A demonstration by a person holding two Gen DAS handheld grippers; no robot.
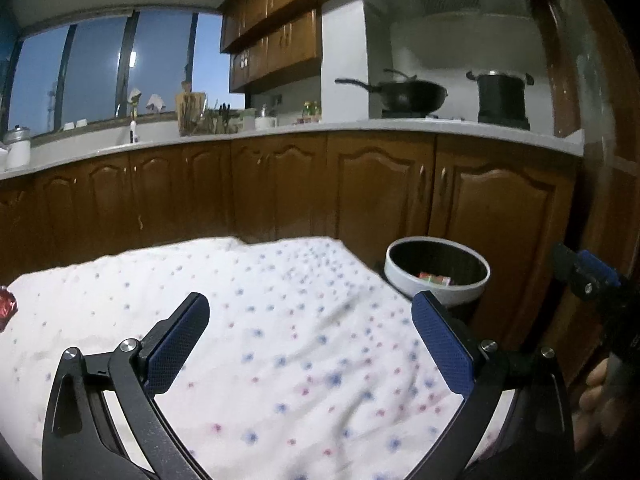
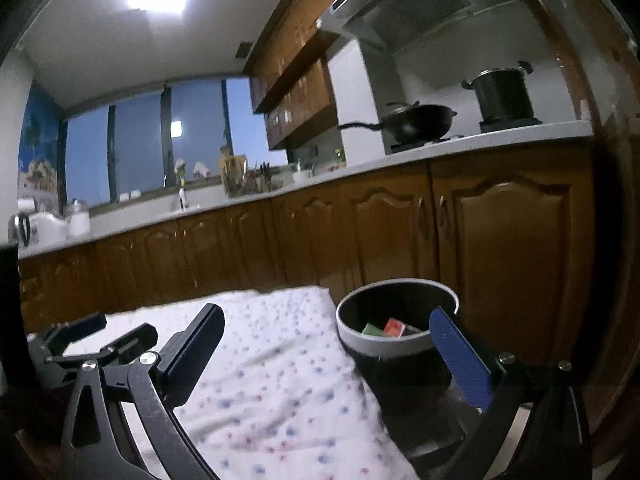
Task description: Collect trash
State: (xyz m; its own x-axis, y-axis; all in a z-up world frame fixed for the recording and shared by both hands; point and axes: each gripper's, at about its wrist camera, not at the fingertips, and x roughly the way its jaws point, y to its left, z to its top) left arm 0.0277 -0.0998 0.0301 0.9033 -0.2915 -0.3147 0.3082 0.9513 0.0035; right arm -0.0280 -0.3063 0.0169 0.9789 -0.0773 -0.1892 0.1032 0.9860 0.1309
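Kitchen scene from two wrist cameras, with one landmark: a round waste bin [image 1: 437,270] with a white plastic rim and dark inside, standing on the floor in front of brown wooden cabinet doors [image 1: 384,188]. Inside the bin lie small pieces of trash [image 2: 390,327], at least one green and one red, boxy or wrapper-like; the exact count is hard to tell. Just left of the bin, touching or nearly touching its side, is a table under a white cloth [image 1: 280,344] printed with small blue and red flowers, soft and slightly wrinkled. At the far left edge of that cloth, well away from the bin, sits one crinkled red shiny wrapper [image 1: 7,306], cut off by the frame. Two black metal grippers with blue textured pads are present. The left gripper [image 1: 310,344] hovers over the cloth, left of the bin, fingers spread wide with nothing between them. The right gripper [image 2: 332,354] hangs nearer the bin, its right finger overlapping the rim in view, also spread wide and empty. Behind the bin, on the pale countertop [image 1: 440,126], stand one black wok [image 1: 412,96] with a long handle and, to its right, one tall dark stockpot [image 1: 502,96] with two side handles.
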